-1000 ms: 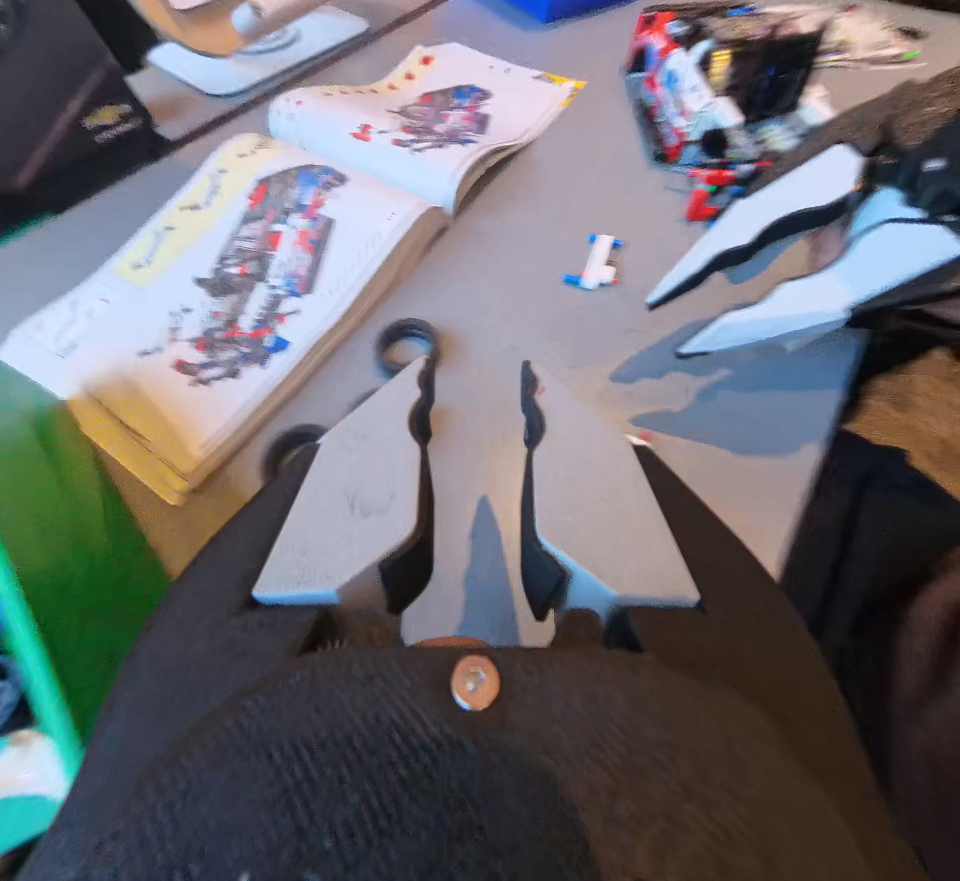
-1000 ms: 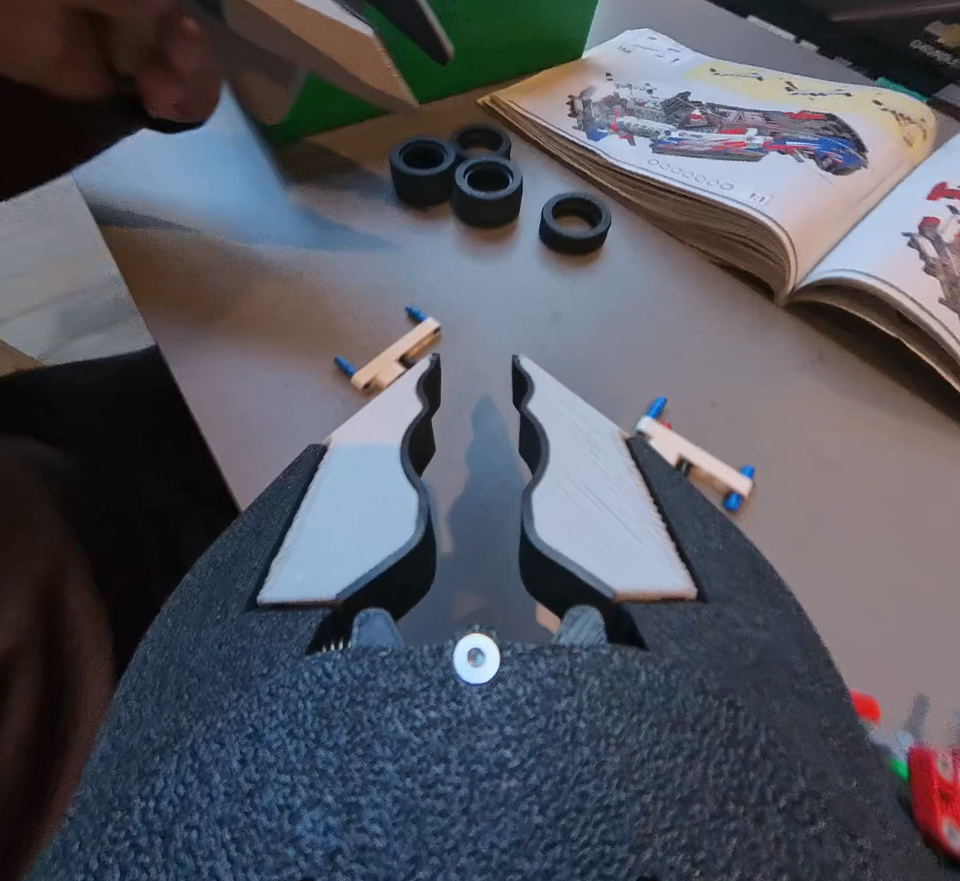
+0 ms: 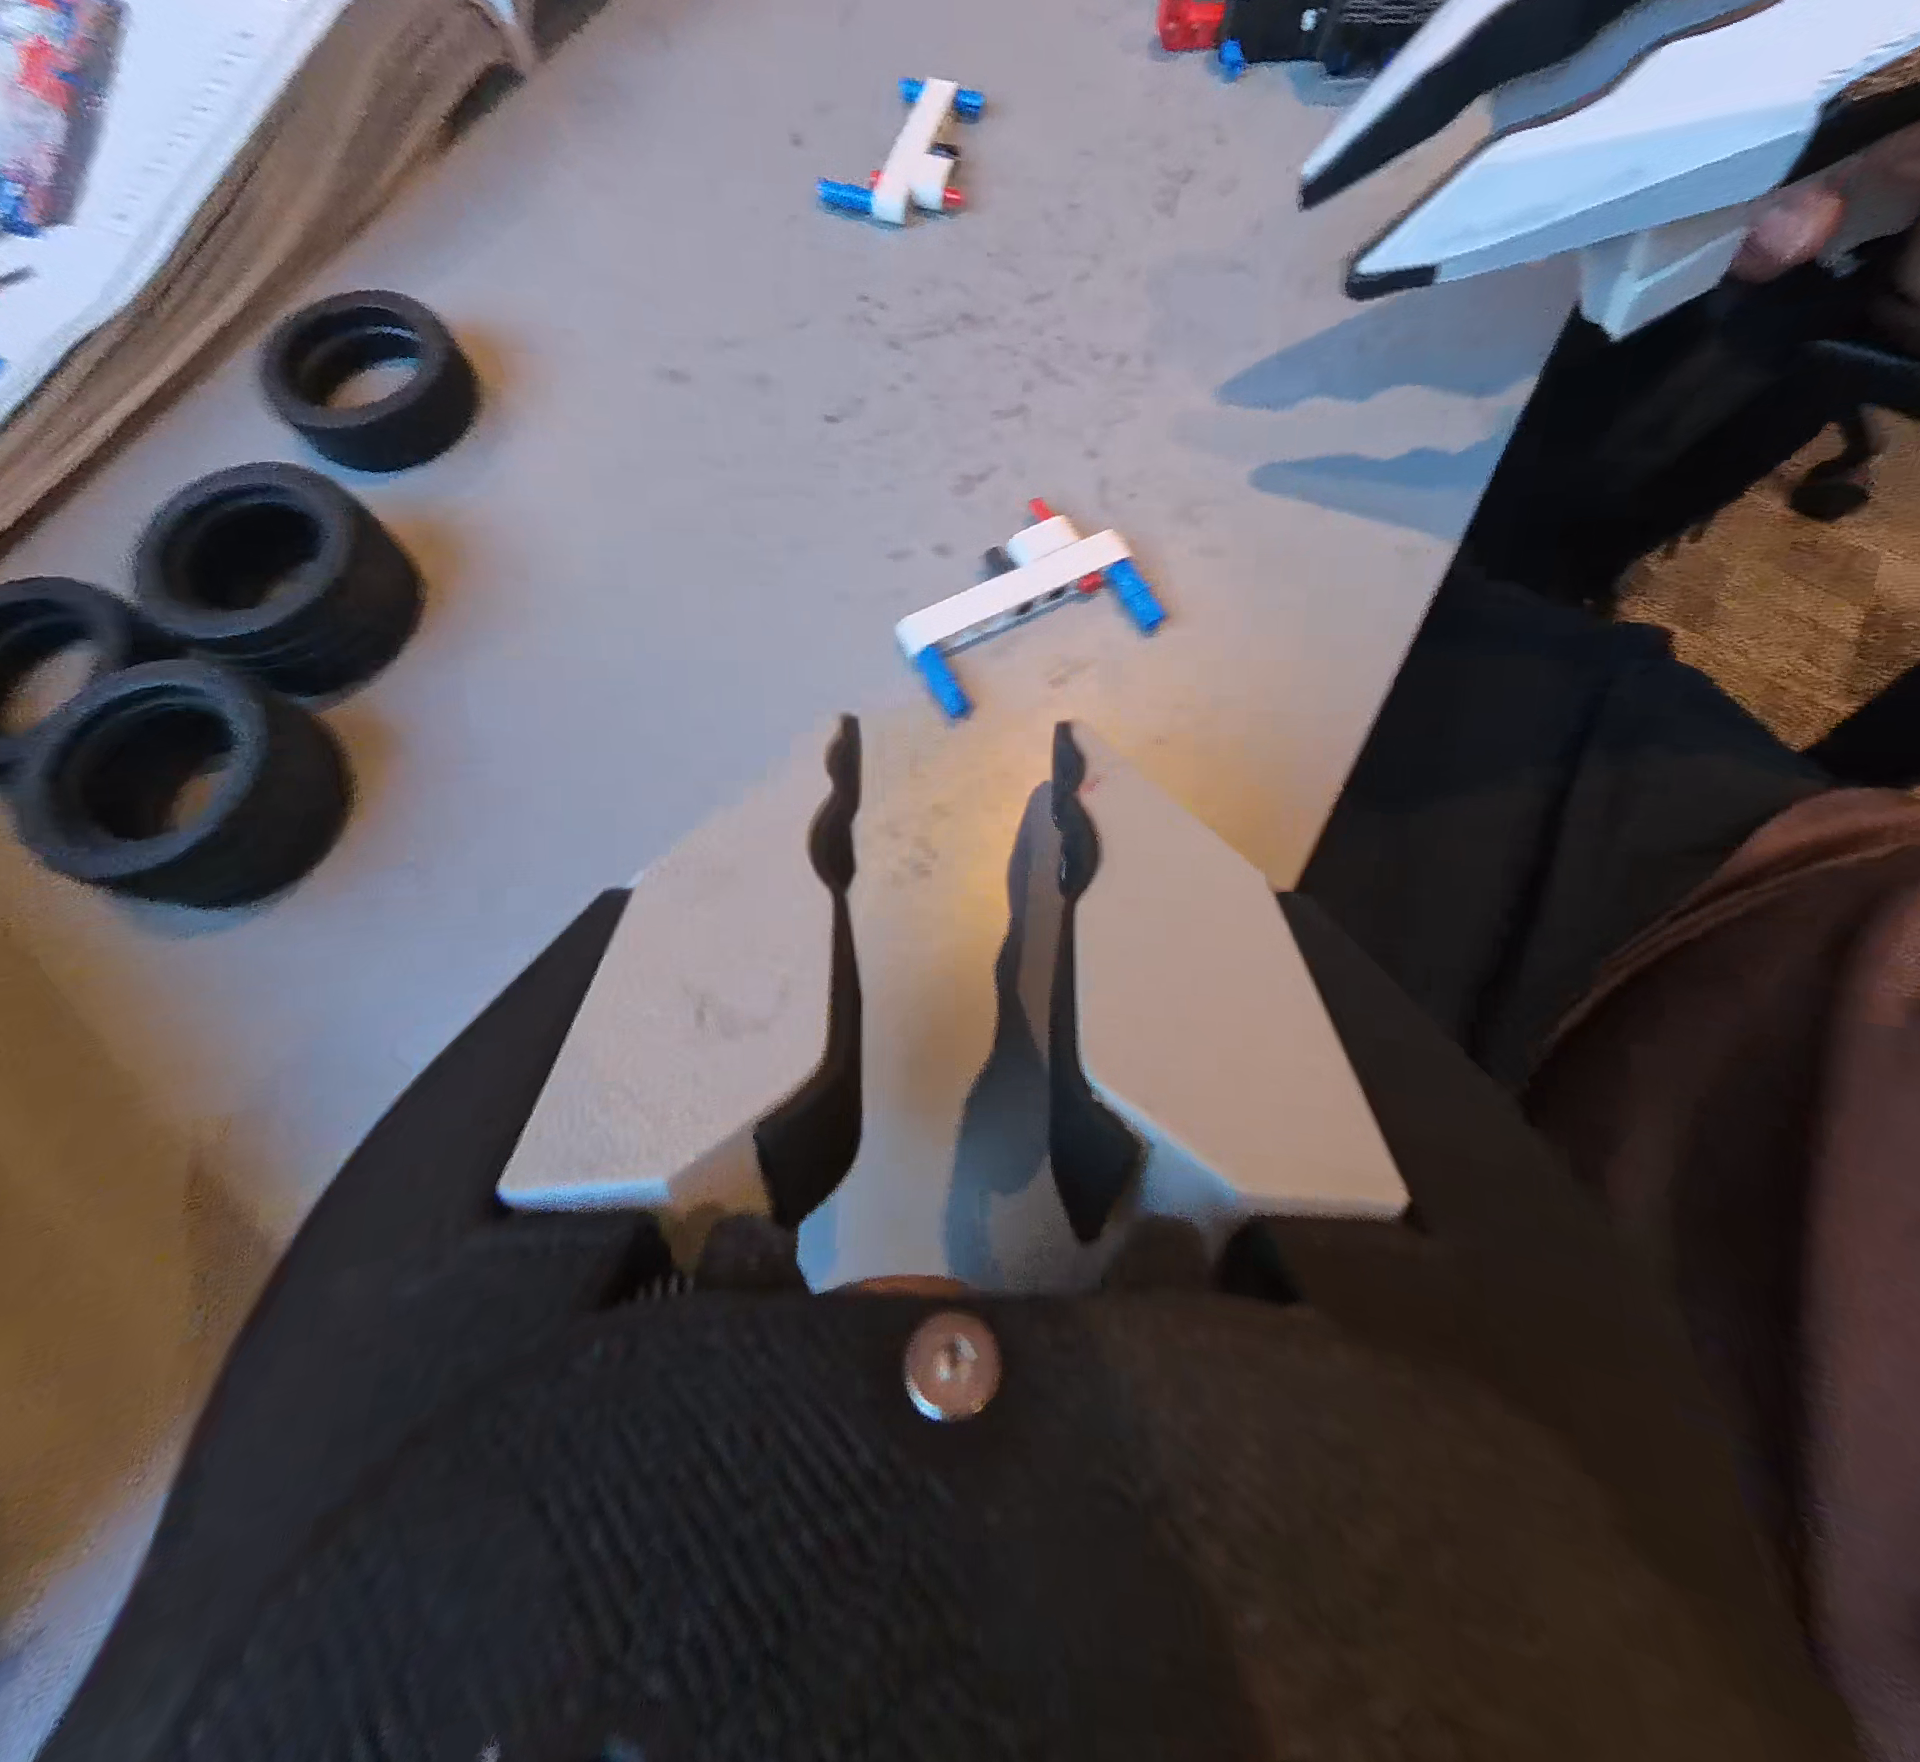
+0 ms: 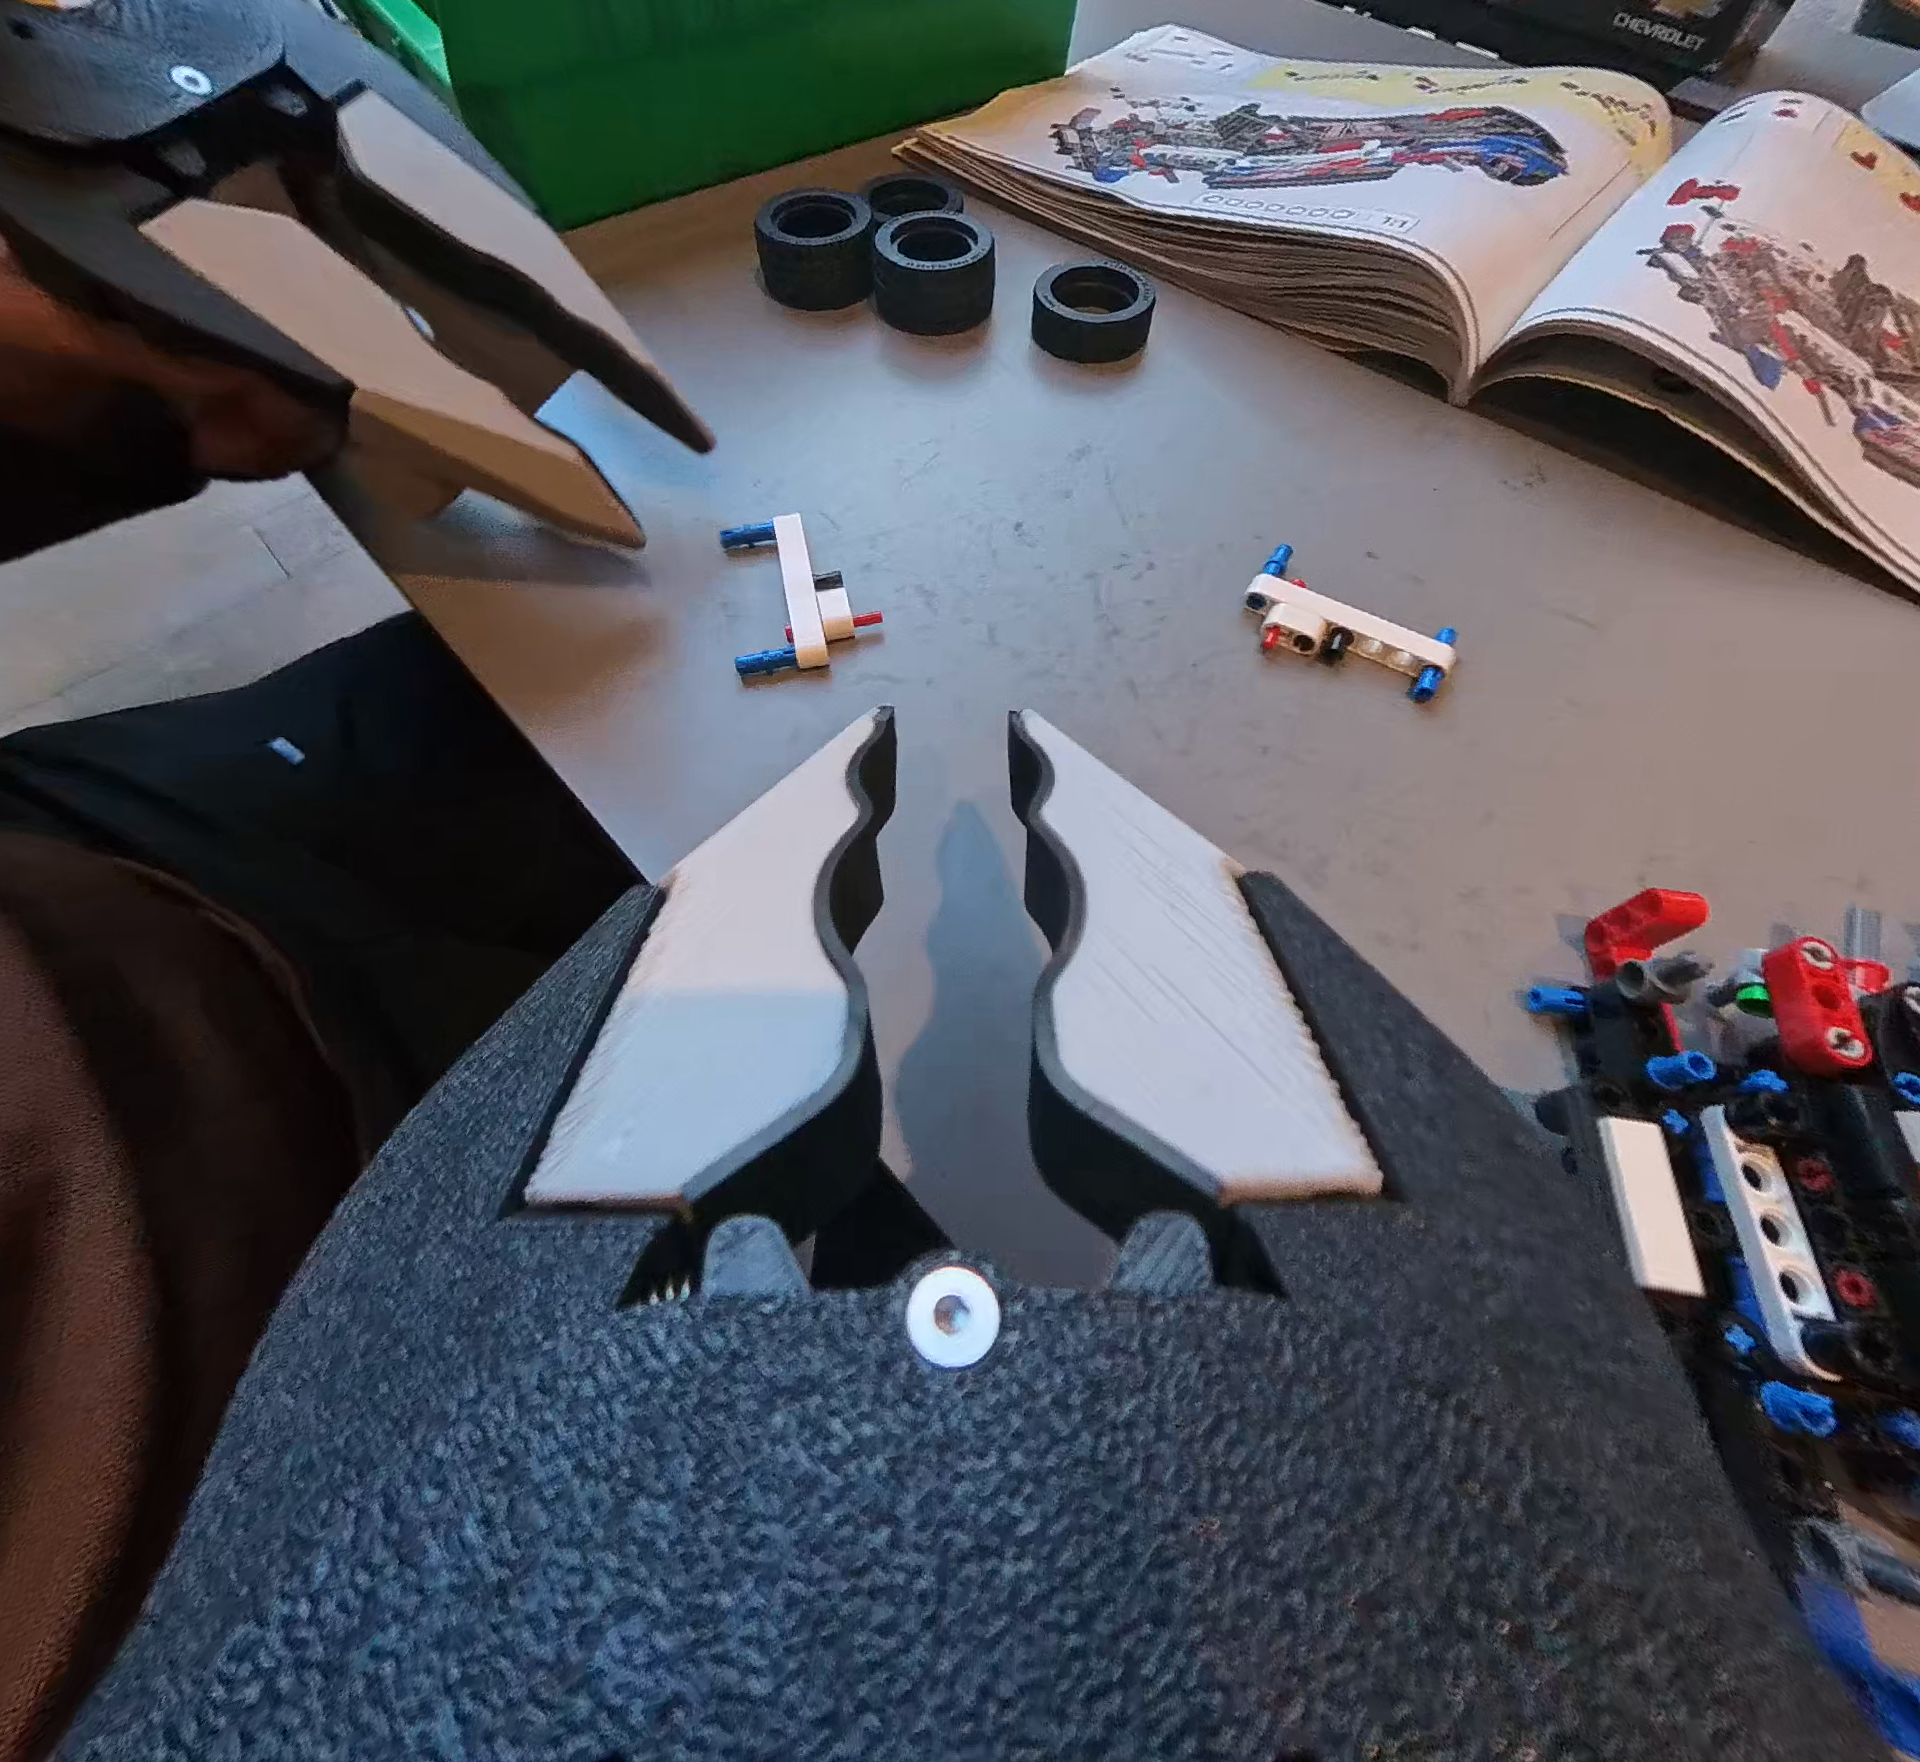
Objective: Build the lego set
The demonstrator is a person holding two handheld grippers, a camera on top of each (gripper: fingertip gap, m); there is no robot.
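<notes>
In the left wrist view, the left tool point(image 3: 951, 746) hovers low over the worktop point(image 3: 675, 465), fingers apart and empty, aimed at the near beam point(image 3: 1023, 595) just ahead, likely the next pick. A far beam point(image 3: 914, 149) lies beyond, and the tyres point(image 3: 229, 590) sit grouped aside, probably kept for later. In the right wrist view, the right tool point(image 4: 951, 725) is also apart and empty, between both beams, with the model point(image 4: 1766, 1172) close on its right and the manual point(image 4: 1455, 195) lying open for reference.
</notes>
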